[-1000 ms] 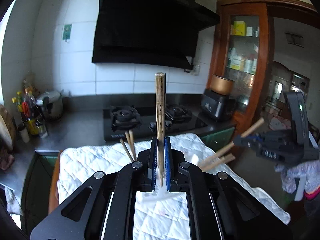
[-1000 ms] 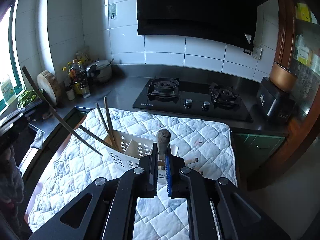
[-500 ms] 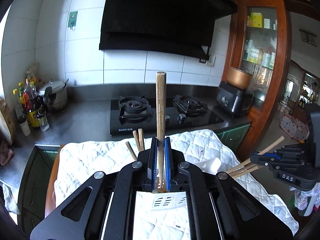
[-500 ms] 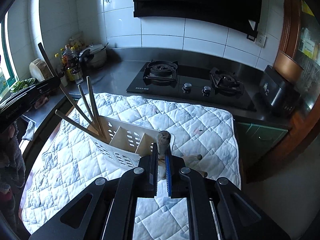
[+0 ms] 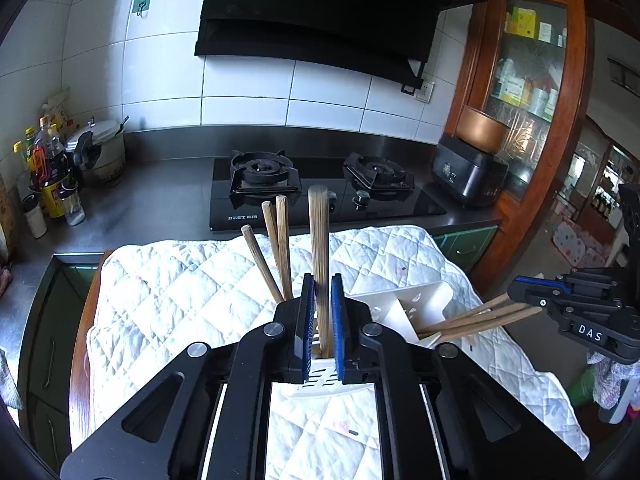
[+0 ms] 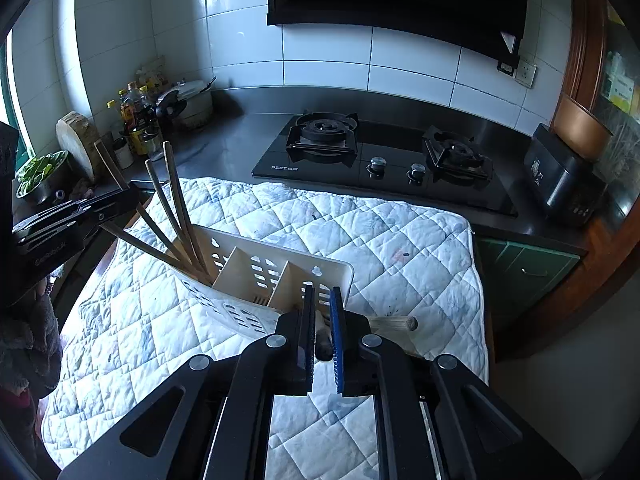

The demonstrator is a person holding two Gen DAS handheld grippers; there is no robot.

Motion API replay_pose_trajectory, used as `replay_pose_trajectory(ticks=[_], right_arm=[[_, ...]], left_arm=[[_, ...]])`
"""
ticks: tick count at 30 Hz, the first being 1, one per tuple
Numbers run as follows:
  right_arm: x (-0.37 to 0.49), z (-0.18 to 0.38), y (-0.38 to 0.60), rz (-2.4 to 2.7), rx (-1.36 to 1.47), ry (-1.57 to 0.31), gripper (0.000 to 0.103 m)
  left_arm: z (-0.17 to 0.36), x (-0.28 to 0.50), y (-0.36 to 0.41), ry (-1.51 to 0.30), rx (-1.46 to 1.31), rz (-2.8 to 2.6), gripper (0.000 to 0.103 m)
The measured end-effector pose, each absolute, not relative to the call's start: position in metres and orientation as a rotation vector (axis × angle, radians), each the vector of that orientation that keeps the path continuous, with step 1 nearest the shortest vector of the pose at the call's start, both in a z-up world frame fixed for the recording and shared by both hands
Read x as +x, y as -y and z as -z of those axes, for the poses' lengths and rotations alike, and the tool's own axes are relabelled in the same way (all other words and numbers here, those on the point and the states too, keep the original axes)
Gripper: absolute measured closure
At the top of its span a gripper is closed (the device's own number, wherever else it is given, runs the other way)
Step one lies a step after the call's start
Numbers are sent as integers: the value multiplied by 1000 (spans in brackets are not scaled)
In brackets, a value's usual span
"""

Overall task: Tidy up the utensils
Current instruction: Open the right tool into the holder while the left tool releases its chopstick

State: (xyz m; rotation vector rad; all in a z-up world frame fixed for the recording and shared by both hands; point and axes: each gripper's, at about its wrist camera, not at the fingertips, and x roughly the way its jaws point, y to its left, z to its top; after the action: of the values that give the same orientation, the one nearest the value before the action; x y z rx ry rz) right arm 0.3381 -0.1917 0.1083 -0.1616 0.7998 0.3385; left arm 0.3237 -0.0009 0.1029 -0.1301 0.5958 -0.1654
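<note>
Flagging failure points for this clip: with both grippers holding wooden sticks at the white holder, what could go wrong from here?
1. The left gripper grips its chopstick low; the long free end could lever and slip.
2. The white utensil holder is light and already carries leaning chopsticks at one end; a push might tip it.
3. The right gripper sits against the holder's wall and could shove it across the quilted cloth.

left tool (image 5: pixel 321 320): lowered, its upright chopstick (image 5: pixel 320 248) now down in white caddy (image 6: pixel 276 276) beside three others | right tool (image 6: pixel 321 336): dropped lower, its chopstick sunk between the pads | caddy nearer in both views
</note>
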Motion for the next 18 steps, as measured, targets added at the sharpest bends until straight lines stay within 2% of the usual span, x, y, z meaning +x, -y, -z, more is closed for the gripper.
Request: replay_pose_trajectory(ticks=[7, 9, 13, 14, 15, 17, 18], right_arm=[[333, -116, 195, -334, -151, -775, 94], [327, -122, 197, -335, -142, -757, 87], [312, -134, 202, -345, -118, -718, 81], [307, -136, 203, -347, -112, -709, 75], [301, -138, 204, -346, -112, -697, 72], [288, -142, 204, -344, -120, -671, 71], [281, -143, 204, -346, -119, -660, 69]], left_arm=[[-107, 316, -1, -589, -131, 164, 94], [-110, 310, -2, -583, -131, 162, 93], [-117, 295, -3, -563, -136, 171, 92], [-119, 291, -3, -558, -135, 171, 89], [-120, 285, -4, -552, -134, 170, 80], [-123, 274, -4, -537, -130, 162, 68], [-124, 267, -4, -529, -123, 158, 68]])
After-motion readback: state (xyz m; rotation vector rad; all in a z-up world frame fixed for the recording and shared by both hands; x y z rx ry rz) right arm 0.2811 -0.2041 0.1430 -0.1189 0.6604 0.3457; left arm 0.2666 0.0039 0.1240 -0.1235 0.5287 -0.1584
